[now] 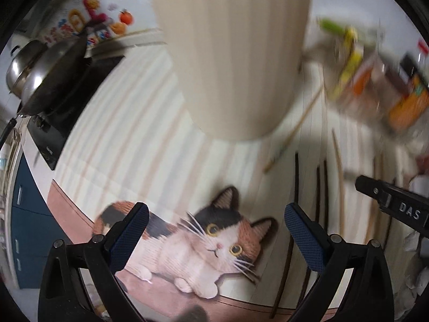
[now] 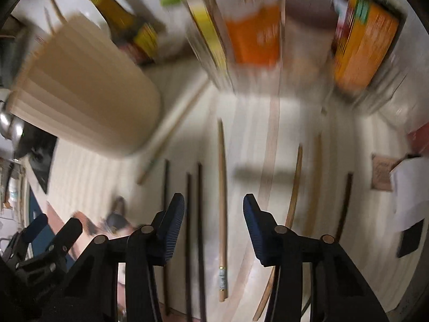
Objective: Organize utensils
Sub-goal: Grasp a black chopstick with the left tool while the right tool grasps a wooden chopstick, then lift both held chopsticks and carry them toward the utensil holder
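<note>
both grippers point down over the striped mat here, and the picture is smeared, so fine detail is hard to read. left gripper has its jaws spread wide with nothing between them, only the printed cat on the mat below. right gripper is partly open, jaws apart and gripping nothing, with a light wooden chopstick lying flat on the mat in the gap between its fingers. dark chopsticks lie just to its left, more pale ones off to the right, all loose in rough parallel. the ribbed cream holder stands at the far left of the mat, one stick lying beside its base. bottles and jars crowd the back edge.
</note>
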`<state>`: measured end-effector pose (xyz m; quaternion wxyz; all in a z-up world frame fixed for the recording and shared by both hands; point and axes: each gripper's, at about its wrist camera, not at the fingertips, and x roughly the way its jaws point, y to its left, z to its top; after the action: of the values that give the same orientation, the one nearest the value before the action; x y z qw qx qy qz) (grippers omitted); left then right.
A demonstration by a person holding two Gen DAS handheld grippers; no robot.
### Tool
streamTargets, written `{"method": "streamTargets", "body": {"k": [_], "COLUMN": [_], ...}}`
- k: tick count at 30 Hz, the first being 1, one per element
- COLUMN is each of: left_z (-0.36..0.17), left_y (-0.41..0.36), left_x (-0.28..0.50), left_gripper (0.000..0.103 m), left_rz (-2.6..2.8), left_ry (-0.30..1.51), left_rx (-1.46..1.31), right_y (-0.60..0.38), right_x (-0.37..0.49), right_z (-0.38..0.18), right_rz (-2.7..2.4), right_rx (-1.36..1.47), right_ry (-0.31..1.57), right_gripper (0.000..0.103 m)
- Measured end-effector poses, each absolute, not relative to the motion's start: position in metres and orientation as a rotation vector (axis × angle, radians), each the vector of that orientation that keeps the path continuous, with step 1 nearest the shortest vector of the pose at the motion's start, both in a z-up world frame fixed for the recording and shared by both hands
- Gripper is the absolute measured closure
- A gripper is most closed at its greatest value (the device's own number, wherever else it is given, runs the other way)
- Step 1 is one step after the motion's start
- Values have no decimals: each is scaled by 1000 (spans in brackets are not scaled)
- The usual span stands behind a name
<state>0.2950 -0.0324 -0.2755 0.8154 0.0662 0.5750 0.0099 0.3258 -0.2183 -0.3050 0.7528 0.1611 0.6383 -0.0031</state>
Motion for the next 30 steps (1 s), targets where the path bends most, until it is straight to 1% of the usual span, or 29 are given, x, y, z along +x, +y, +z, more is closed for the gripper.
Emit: {"method": "streamTargets", "body": {"k": [1,2,3,5,7,8,9,10,11,12,13,14,15,16,17,18,23,28,30], "left_z": [-286,-297,-304,-321,-332,-335,-338,-340,-342,-344,-346,-349,-349,-349,-348,-348,-348,-347,-347], "left_y": [-37,-40,-44,-50,-57,-60,-65,-72,-76,-83,-90,-96,-100,-103,-104,-104,-72,-37,-32], "left_x": [295,296,296,297,298,298,298,297,297,296,296,295,294,294,294,295,294,277,267], "left_gripper": [1,4,12,19,26,32,32,32,32,35,41,55,65,70,86,99,99,99,99], "left_rz": [19,8,-5,-25,-59,-65,-82,-108,-121,-137,-151,-164,-174,-174,-190,-190,-92,-36,-34], "left_ry": [1252,1277,1297,1351,1377,1385,1392,1393,1394,1393,1391,1392,1376,1371,1373,1378,1394,1444,1441], "left_rx": [155,162,165,166,151,154,155,157,166,189,204,223,229,235,227,214,149,110,116], "right_y": [-217,-215,-212,-209,-205,-204,-206,-209,-216,-221,-227,-233,-236,-240,-243,-245,-247,-227,-220], "right_x": [326,328,328,330,328,328,325,323,319,316,312,308,305,301,297,295,288,274,269], "right_z": [-313,-320,-330,-344,-349,-348,-350,-350,-352,-352,-353,-353,-354,-355,-355,-357,-360,-368,-368], "right_rz": [-4,1,0,4,6,6,-6,-11,-18,-36,-45,-54,-58,-62,-62,-63,-63,65,87], "right_rx": [346,341,324,303,282,257,229,238,253,252,255,261,263,266,269,272,279,342,317], "right_ry": [1409,1425,1448,1481,1491,1480,1486,1486,1491,1496,1498,1501,1505,1511,1515,1519,1539,1639,1659], "right_gripper": [55,55,55,59,71,76,86,92,96,96,97,96,96,96,96,96,96,96,96]}}
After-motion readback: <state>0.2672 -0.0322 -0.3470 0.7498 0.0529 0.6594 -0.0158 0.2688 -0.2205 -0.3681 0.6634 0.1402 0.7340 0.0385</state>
